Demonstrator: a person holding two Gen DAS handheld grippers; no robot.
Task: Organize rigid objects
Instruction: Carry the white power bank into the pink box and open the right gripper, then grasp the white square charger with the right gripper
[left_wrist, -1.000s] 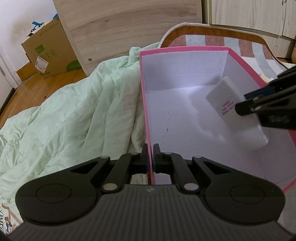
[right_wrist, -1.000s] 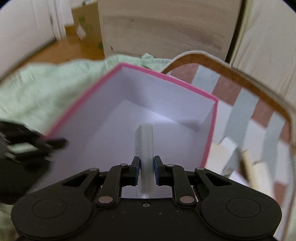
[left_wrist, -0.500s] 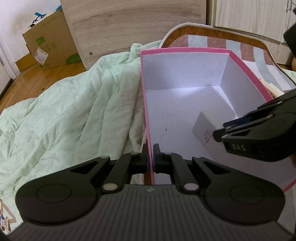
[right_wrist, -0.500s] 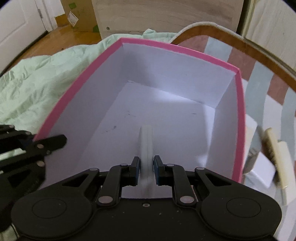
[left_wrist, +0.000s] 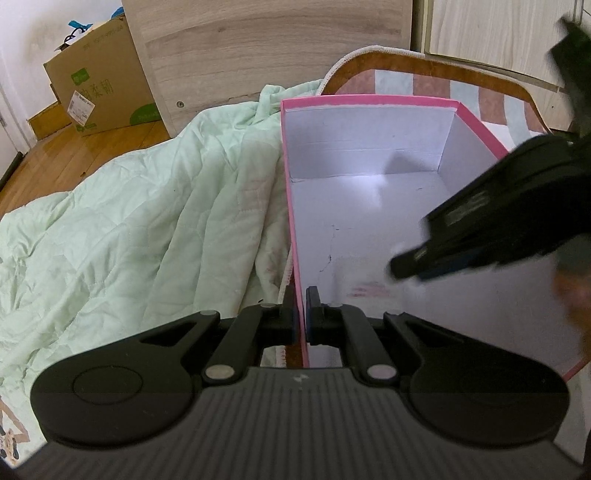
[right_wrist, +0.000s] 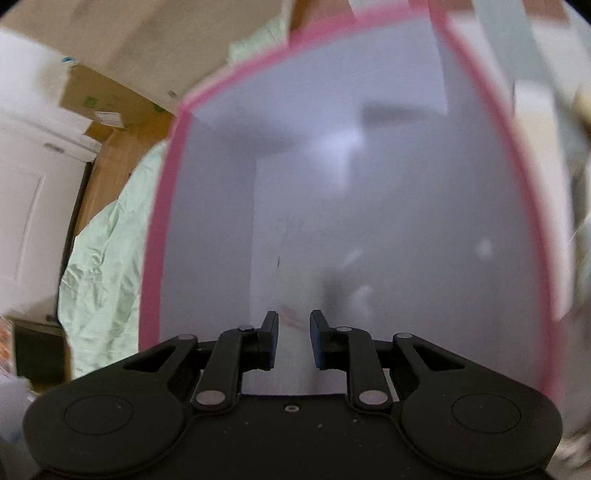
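Note:
A pink-rimmed box (left_wrist: 369, 100) with a white inside sits on the bed. My left gripper (left_wrist: 300, 314) is shut on the box's near left wall. My right gripper (right_wrist: 293, 332) is open inside the box, pointing down at its floor. It shows as a dark blurred shape in the left wrist view (left_wrist: 498, 229). A flat white block (left_wrist: 365, 284) with red print lies on the box floor under the right gripper; it also shows between the open fingers in the right wrist view (right_wrist: 291, 354).
A pale green quilt (left_wrist: 147, 229) covers the bed left of the box. A striped mat (left_wrist: 495, 92) lies behind and to the right. A wooden board (left_wrist: 258, 48) and a cardboard carton (left_wrist: 99, 81) stand beyond the bed.
My right gripper lowered the white block to the box floor and opened, letting it go. The block now lies flat. My left gripper kept its hold on the box wall.

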